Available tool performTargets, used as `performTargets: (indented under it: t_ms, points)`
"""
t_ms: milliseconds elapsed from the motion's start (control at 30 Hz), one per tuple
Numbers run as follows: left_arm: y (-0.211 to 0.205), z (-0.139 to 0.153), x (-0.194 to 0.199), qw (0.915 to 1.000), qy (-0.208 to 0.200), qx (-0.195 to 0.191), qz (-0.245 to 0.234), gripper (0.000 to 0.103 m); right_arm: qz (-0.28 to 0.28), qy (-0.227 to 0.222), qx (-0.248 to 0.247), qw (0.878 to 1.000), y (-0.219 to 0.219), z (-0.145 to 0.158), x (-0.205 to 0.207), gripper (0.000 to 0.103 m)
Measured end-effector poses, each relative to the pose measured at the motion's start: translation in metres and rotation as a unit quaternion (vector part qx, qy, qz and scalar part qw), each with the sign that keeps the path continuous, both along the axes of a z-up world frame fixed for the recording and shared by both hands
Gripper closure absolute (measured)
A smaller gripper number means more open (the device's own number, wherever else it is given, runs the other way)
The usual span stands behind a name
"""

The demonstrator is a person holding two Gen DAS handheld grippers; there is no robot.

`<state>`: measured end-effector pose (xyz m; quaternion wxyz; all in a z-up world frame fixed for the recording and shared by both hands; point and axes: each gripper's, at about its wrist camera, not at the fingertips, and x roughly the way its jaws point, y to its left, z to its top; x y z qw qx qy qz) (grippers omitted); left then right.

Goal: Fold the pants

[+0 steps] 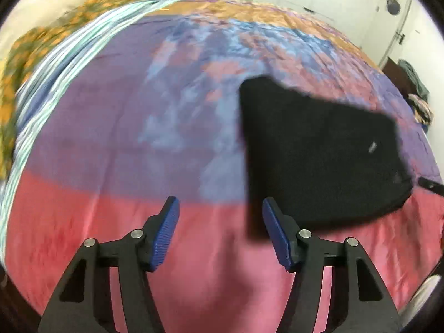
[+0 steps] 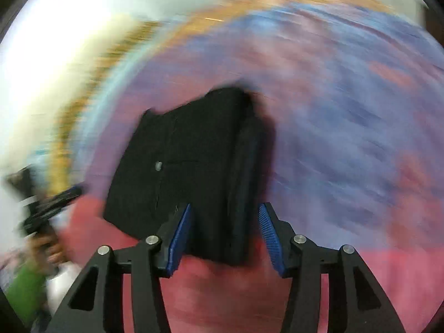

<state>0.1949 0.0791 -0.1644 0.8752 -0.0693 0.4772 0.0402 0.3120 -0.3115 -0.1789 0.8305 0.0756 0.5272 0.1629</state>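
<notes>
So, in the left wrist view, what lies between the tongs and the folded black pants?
Only bare bedsheet, its pink part. The left tongs are open with nothing between them, and the folded black pants lie just beyond, to the right. The left wrist view shows this.

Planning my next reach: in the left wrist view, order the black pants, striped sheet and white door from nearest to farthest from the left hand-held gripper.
1. Black pants, just right of the left hand-held gripper.
2. Striped sheet, far left.
3. White door, top right, beyond the bed.

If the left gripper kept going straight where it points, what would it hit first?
Probably the bedspread: the left gripper has only bare cloth between its open fingers. The folded black pants lie just to its right.
</notes>
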Motion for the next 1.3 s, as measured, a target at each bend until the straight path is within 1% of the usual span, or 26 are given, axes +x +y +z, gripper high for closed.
performTargets:
  t_ms: [33,67,100,133,167,200,233,267,333,400,433,500,567,633,700,767,833,967,1133,1300]
  points:
    - [0.002,0.002,-0.023,0.9997,-0.019,0.010,0.010,0.034,-0.004,-0.015,-0.013,1.000,-0.011,0.004,-0.014,0.052]
    - [0.001,0.004,-0.039,0.9990,-0.034,0.024,0.017,0.030,-0.006,-0.027,-0.026,0.999,-0.019,0.009,-0.029,0.048]
    - [-0.002,0.010,-0.059,0.9974,-0.052,0.044,0.024,0.020,-0.007,-0.040,-0.041,0.998,-0.026,0.016,-0.046,0.035]
    - [-0.008,0.018,-0.078,0.9949,-0.074,0.061,0.031,0.010,-0.010,-0.053,-0.054,0.997,-0.031,0.024,-0.064,0.025]
    - [-0.011,0.026,-0.092,0.9925,-0.092,0.071,0.038,0.007,-0.013,-0.065,-0.063,0.996,-0.034,0.032,-0.078,0.003]
    - [-0.009,0.034,-0.096,0.9910,-0.103,0.075,0.041,0.004,-0.016,-0.078,-0.070,0.994,-0.035,0.041,-0.093,0.000]
    - [-0.014,0.044,-0.109,0.9890,-0.118,0.080,0.041,0.004,-0.021,-0.093,-0.078,0.992,-0.034,0.053,-0.109,0.000]
    - [-0.016,0.052,-0.113,0.9880,-0.126,0.081,0.037,0.003,-0.024,-0.107,-0.086,0.990,-0.031,0.064,-0.120,0.000]
    - [-0.029,0.074,-0.123,0.9848,-0.147,0.089,0.025,0.001,-0.030,-0.137,-0.107,0.984,-0.014,0.085,-0.141,0.000]
    - [-0.036,0.093,-0.129,0.9808,-0.165,0.102,0.024,0.001,-0.031,-0.168,-0.118,0.978,0.005,0.102,-0.158,0.000]
    - [-0.042,0.102,-0.135,0.9795,-0.168,0.108,0.027,0.001,-0.032,-0.180,-0.122,0.975,0.016,0.107,-0.170,0.000]
    - [-0.050,0.111,-0.144,0.9816,-0.162,0.099,0.020,0.001,-0.023,-0.187,-0.131,0.973,0.040,0.113,-0.186,0.000]
    - [-0.058,0.112,-0.147,0.9894,-0.126,0.072,0.005,0.001,-0.010,-0.181,-0.138,0.974,0.065,0.112,-0.200,0.000]
    - [-0.065,0.109,-0.154,0.9938,-0.098,0.052,0.007,0.001,0.004,-0.166,-0.125,0.978,0.084,0.108,-0.217,0.000]
    - [-0.073,0.106,-0.161,0.9954,-0.078,0.053,0.016,0.001,0.014,-0.151,-0.120,0.981,0.100,0.105,-0.231,0.000]
    - [-0.083,0.105,-0.165,0.9960,-0.059,0.066,0.012,0.001,0.026,-0.145,-0.128,0.981,0.110,0.102,-0.243,0.000]
    - [-0.090,0.105,-0.169,0.9953,-0.054,0.080,0.010,0.001,0.031,-0.149,-0.139,0.979,0.116,0.102,-0.255,0.000]
    - [-0.100,0.108,-0.171,0.9942,-0.053,0.094,0.002,0.001,0.020,-0.152,-0.147,0.977,0.113,0.104,-0.258,0.000]
    - [-0.106,0.108,-0.172,0.9946,-0.045,0.093,-0.010,0.001,-0.005,-0.151,-0.144,0.978,0.107,0.114,-0.257,0.000]
    - [-0.107,0.107,-0.173,0.9959,-0.042,0.079,-0.014,0.001,-0.003,-0.161,-0.143,0.976,0.111,0.124,-0.262,0.000]
